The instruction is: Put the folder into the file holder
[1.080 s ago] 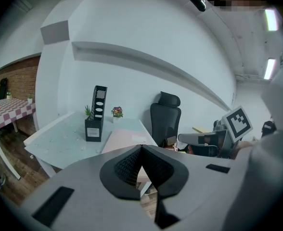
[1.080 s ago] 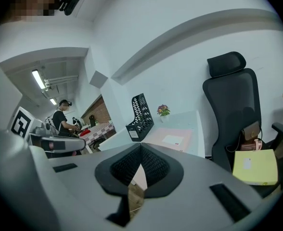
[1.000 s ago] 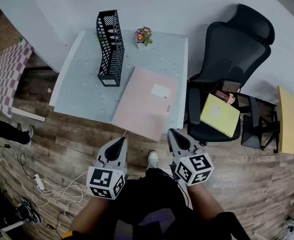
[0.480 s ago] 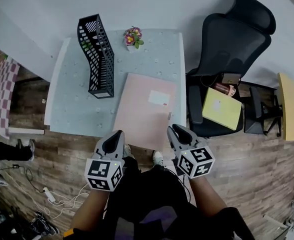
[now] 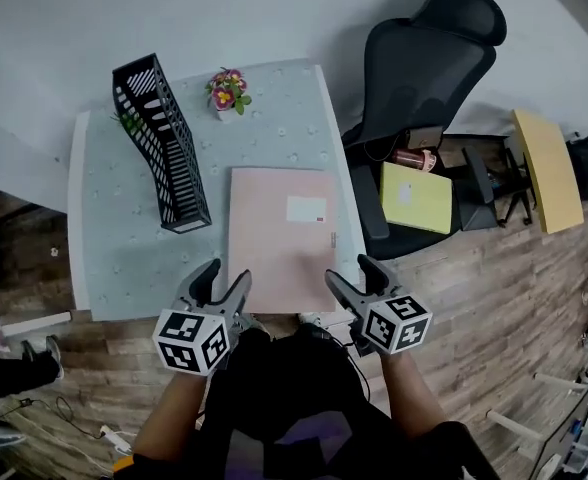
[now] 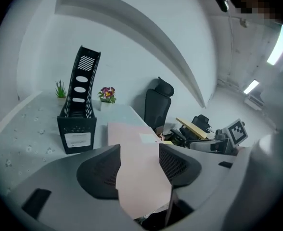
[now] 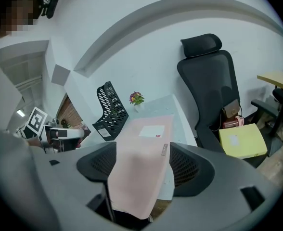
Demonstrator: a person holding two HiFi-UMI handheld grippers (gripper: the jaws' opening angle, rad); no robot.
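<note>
A pink folder [image 5: 279, 233] lies flat on the pale table [image 5: 104, 238], its near edge hanging over the table's front. To its left stands the black mesh file holder [image 5: 164, 143], upright and empty. My left gripper [image 5: 224, 278] hovers at the folder's near left corner, my right gripper [image 5: 350, 273] at its near right corner. Both sets of jaws are opening. In the left gripper view the folder [image 6: 139, 177] shows in the gap between the jaws, untouched by the pads, and the file holder [image 6: 79, 105] stands beyond. The right gripper view likewise shows the folder [image 7: 141, 162] between spread jaws.
A small flower pot [image 5: 226, 90] sits at the table's back. A black office chair [image 5: 424, 68] stands to the right of the table, a yellow folder [image 5: 417, 196] on its seat. A wooden desk top [image 5: 544, 168] is farther right. The floor is wood.
Both grippers came forward from over the floor to the folder's near edge. Their jaws went from shut to spread apart.
</note>
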